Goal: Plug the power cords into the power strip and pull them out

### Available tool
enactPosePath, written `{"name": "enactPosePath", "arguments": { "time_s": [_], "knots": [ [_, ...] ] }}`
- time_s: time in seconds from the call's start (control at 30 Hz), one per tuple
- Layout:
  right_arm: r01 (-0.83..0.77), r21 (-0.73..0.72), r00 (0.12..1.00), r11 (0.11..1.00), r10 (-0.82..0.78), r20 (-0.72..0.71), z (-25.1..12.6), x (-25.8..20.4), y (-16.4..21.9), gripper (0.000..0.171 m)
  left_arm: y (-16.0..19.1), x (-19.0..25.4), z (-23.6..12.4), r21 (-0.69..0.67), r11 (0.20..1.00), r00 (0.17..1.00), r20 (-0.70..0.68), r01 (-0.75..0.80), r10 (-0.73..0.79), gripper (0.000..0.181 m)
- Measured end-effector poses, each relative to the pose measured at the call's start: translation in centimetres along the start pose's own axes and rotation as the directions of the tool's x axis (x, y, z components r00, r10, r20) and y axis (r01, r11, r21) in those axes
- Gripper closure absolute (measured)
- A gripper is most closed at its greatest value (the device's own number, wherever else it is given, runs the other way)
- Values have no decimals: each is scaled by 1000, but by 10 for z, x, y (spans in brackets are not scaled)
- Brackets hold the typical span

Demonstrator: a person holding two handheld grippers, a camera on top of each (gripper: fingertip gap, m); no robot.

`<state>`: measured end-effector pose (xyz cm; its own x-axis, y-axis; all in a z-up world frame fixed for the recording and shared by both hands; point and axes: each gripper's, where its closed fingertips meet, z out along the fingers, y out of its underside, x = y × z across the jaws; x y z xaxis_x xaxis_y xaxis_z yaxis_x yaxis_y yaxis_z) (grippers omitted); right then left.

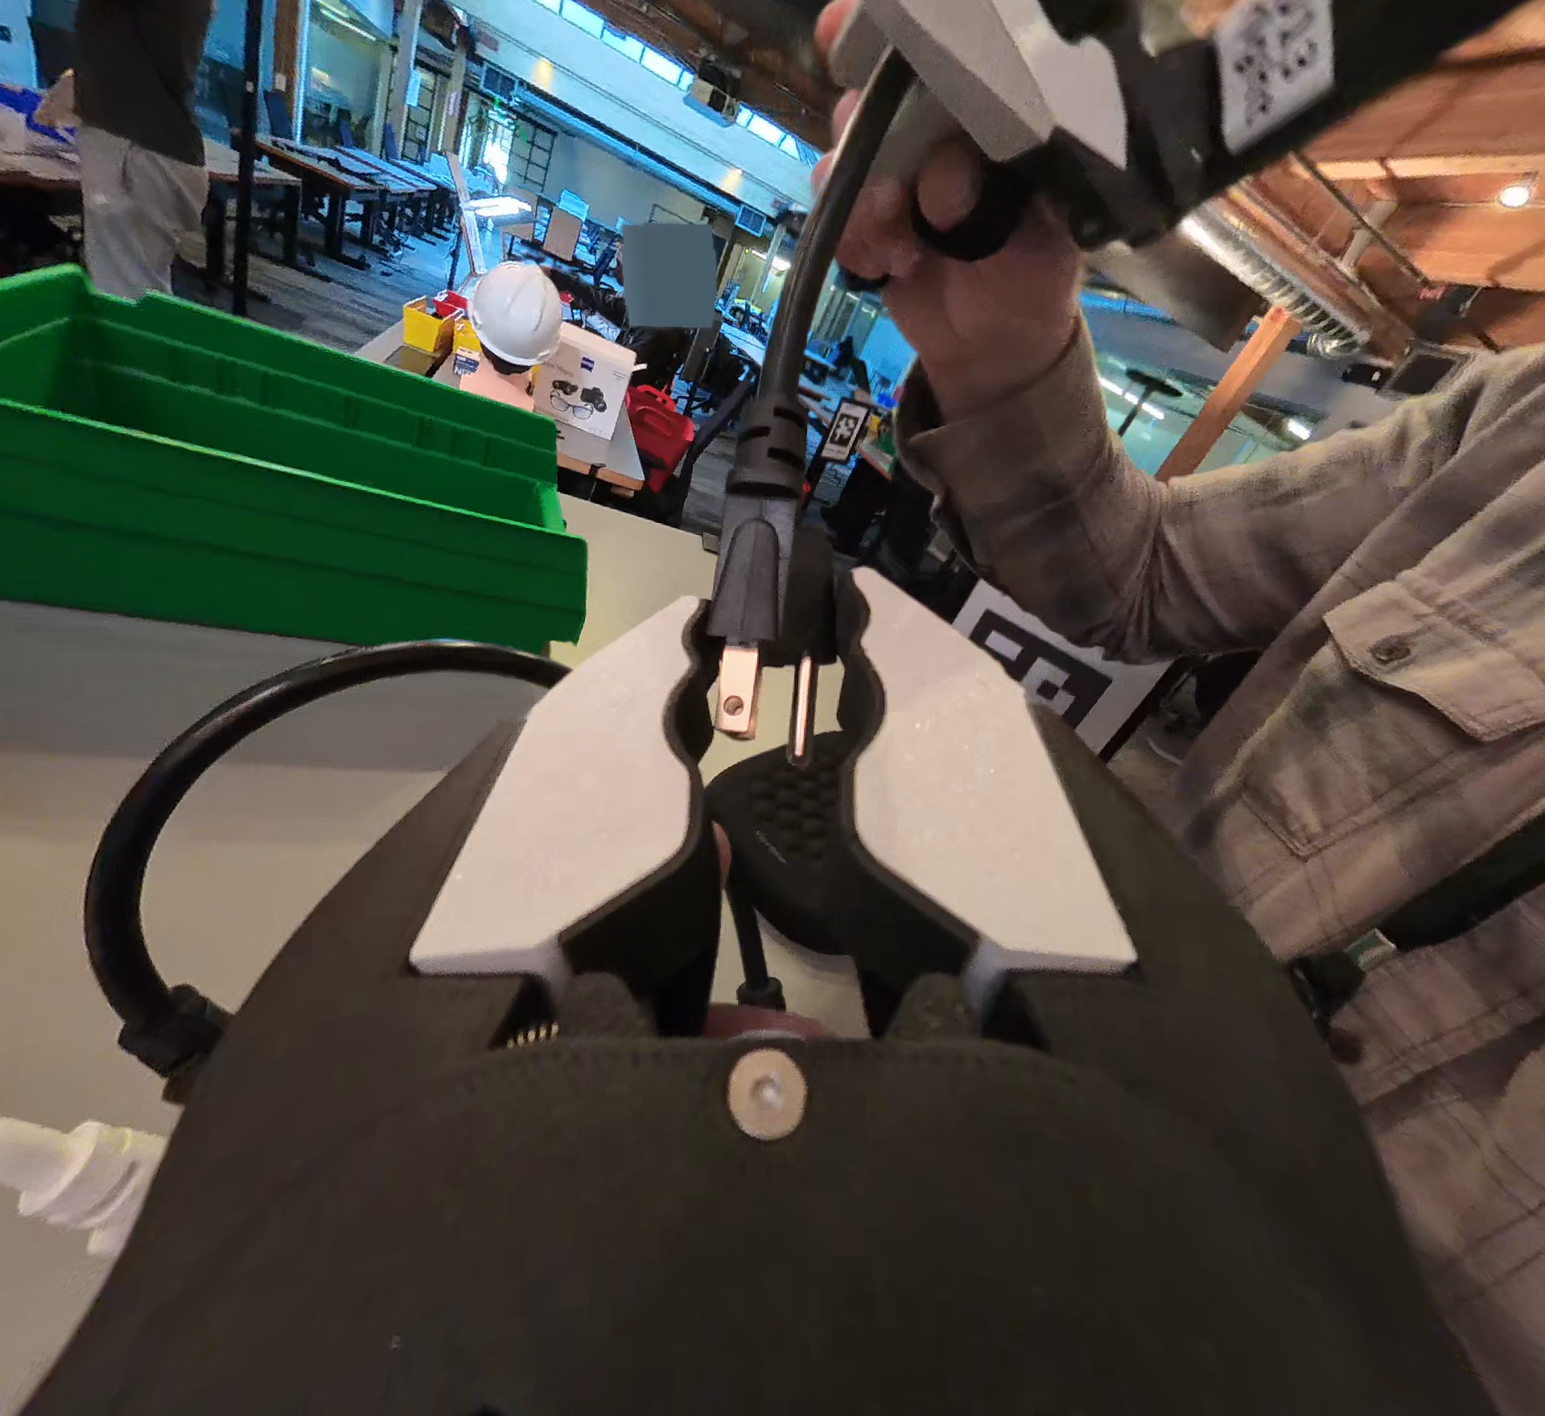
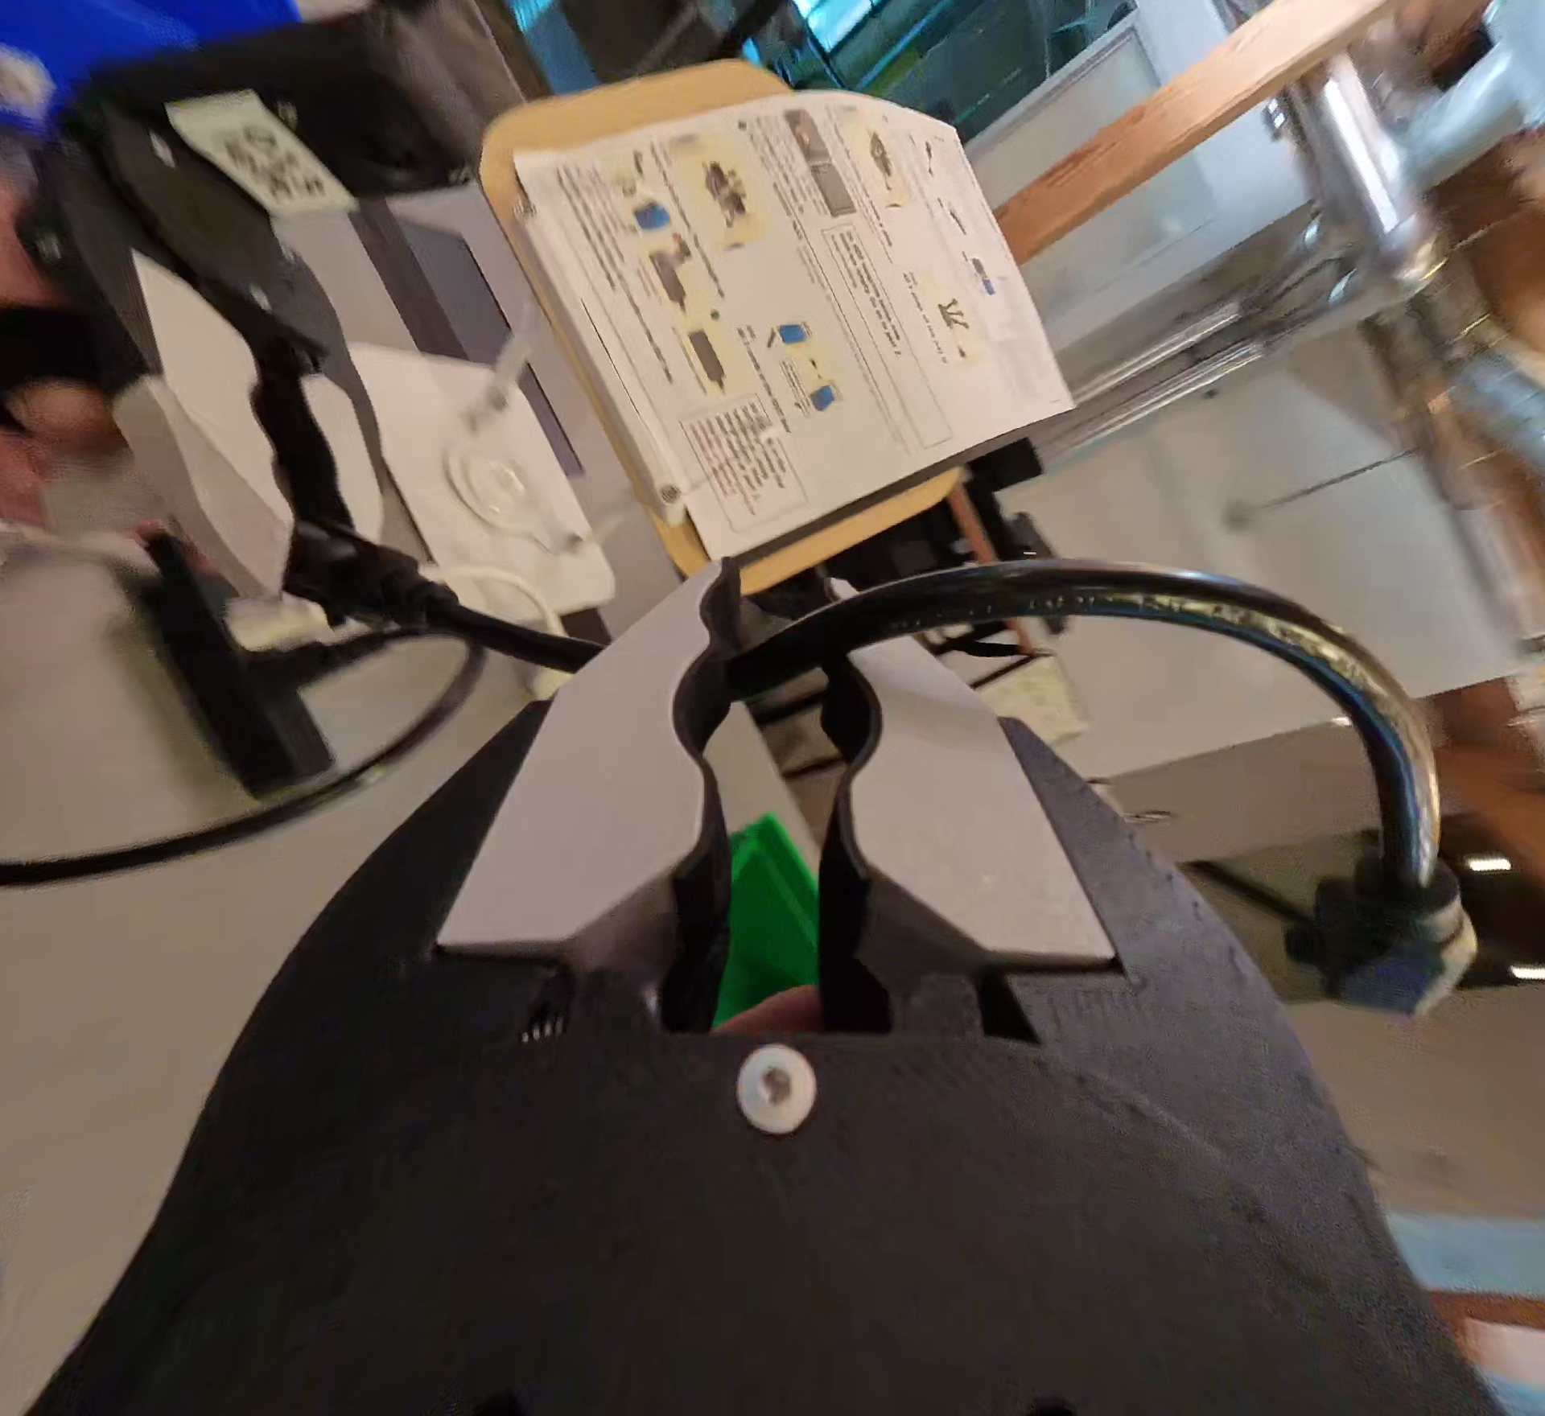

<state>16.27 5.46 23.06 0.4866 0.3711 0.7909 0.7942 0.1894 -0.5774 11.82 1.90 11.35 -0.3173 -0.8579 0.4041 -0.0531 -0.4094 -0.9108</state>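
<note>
A black power cord is held by both grippers. My left gripper [image 1: 773,623] is shut on its black plug [image 1: 752,557], with the metal prongs [image 1: 736,695] pointing back toward the camera. The cord [image 1: 823,239] rises to my right gripper [image 1: 878,30] at the top right, held in a hand. In the right wrist view my right gripper [image 2: 777,657] is shut on the cord [image 2: 1170,598], which arcs right to its other end connector [image 2: 1379,933]. The left gripper [image 2: 284,532] with the plug [image 2: 359,582] shows at the left. I cannot make out a power strip.
Green bins [image 1: 251,456] stand on the grey table [image 1: 125,707] at the left. A second black cord [image 1: 142,807] loops beside my left gripper. A black perforated object [image 1: 794,816] lies under the plug. A clipboard with a printed sheet [image 2: 777,323] stands ahead. A person's sleeve [image 1: 1212,540] is at the right.
</note>
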Motion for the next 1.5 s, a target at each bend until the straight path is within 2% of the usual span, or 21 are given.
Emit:
{"name": "enactPosePath", "arguments": {
  "time_s": [0.07,0.2,0.33,0.57,0.67,0.77,0.87,0.9,0.97,1.1,1.2,1.23,1.37,1.4,1.43,1.5],
  "knots": [
    [206,-87,978,975,-208,-13,6,-6,4,157,3,-9,-1,-12,1000,999,37,21,-21,156],
    [428,-147,902,892,-431,11,15,-16,12,164,2,-13,-2,-7,999,998,56,39,-39,156],
    [541,-137,840,830,-542,29,20,-28,2,171,7,-12,5,-14,998,997,52,55,-54,155],
    [647,-84,762,758,-647,30,26,-48,-3,171,4,-19,2,5,998,995,84,60,-60,156],
    [585,-75,811,808,-583,42,25,-43,0,171,-1,-21,-3,28,998,994,92,60,-62,155],
    [452,-17,891,892,-451,45,20,-40,-7,171,-3,-19,-4,15,1000,994,107,25,-27,155],
    [241,128,965,962,-252,70,9,-41,-24,171,-7,-11,-4,30,999,998,58,24,-25,155],
    [218,168,974,961,-226,30,4,-36,-29,171,-8,-8,-4,36,999,999,42,24,-26,155],
    [308,218,951,926,-305,-49,-4,-37,-32,171,-14,-7,-9,65,997,999,31,29,-31,156],
    [296,229,953,927,-302,-12,-8,-46,-23,171,-14,-12,-15,54,998,999,47,18,-21,155],
    [142,235,984,962,-162,69,-15,-39,-22,170,-16,-8,-15,59,998,1000,28,10,-12,155],
    [101,244,987,965,-128,100,-16,-40,-22,168,-16,-6,-15,55,998,1000,26,5,-6,155],
    [-183,203,960,962,131,247,-18,-37,-8,132,-20,-8,-19,81,996,999,20,23,-25,157],
    [-174,211,965,962,125,230,-23,-34,-5,131,-21,-9,-20,86,996,999,22,28,-30,157],
    [-123,208,977,970,81,198,-28,-32,-1,140,-23,-9,-22,97,995,999,13,34,-36,156],
    [-1,195,973,981,-45,227,-38,-46,1,147,-25,-8,-25,107,993,999,2,44,-44,155]
  ]
}}
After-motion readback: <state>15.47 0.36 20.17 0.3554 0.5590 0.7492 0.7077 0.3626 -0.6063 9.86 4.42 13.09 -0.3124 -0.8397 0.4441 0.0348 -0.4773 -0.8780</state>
